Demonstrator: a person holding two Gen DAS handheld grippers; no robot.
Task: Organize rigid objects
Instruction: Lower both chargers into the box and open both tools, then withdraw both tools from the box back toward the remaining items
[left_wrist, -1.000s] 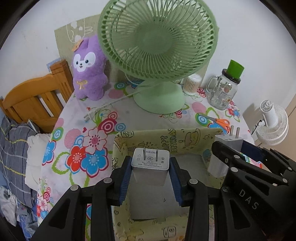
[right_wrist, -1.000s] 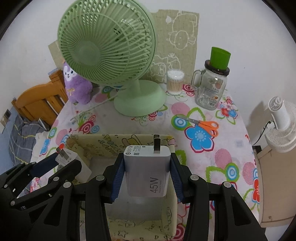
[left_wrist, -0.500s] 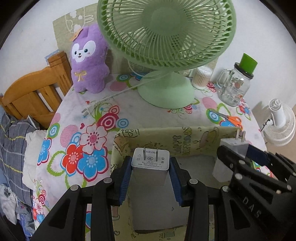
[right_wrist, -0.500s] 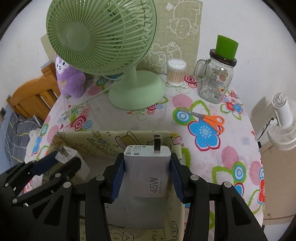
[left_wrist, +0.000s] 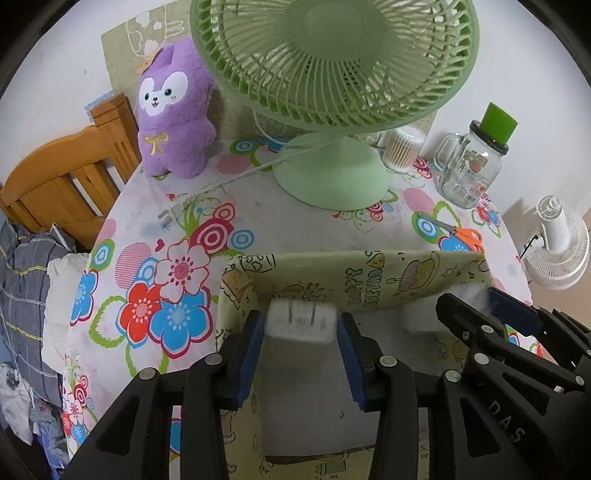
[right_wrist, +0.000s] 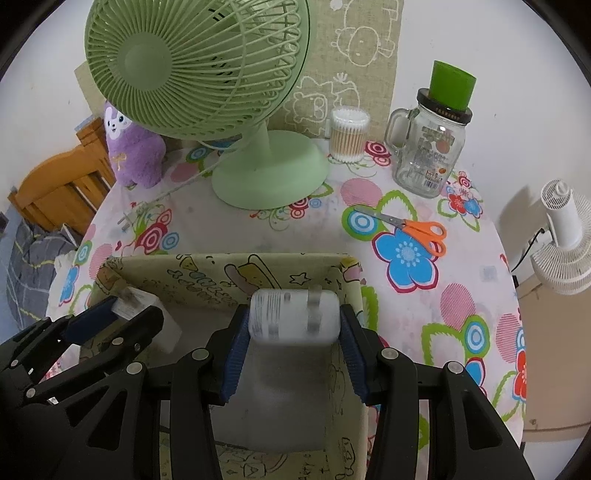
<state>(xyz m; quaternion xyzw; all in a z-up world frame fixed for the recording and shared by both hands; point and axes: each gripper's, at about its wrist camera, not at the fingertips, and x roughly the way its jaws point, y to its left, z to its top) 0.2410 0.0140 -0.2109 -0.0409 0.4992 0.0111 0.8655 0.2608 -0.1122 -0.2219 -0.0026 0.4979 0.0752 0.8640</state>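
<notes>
A yellow-green cartoon-print fabric box (left_wrist: 369, 280) stands open on the flowered tablecloth, and both grippers reach down into it. My left gripper (left_wrist: 300, 323) has a small white charger (left_wrist: 301, 325) between its blue pads. Its jaws are opening, and the charger looks blurred and loose, prongs pointing away. In the right wrist view, my right gripper (right_wrist: 293, 321) is shut on a larger white charger (right_wrist: 293, 314), which is blurred and tipped forward near the box (right_wrist: 221, 277) right wall. Each gripper also shows in the other view: right gripper (left_wrist: 480, 308), left gripper (right_wrist: 122, 315).
Behind the box stand a green desk fan (left_wrist: 332, 177), a purple plush toy (left_wrist: 173, 122), a cotton swab tub (right_wrist: 349, 134) and a glass jar with a green lid (right_wrist: 428, 147). Orange scissors (right_wrist: 417, 229) lie to the right. The fan's plug (left_wrist: 173, 210) lies left.
Both grippers have sunk lower into the box, whose far wall now stands higher in view. The left charger has blurred in the jaws. The right charger has tipped forward.
</notes>
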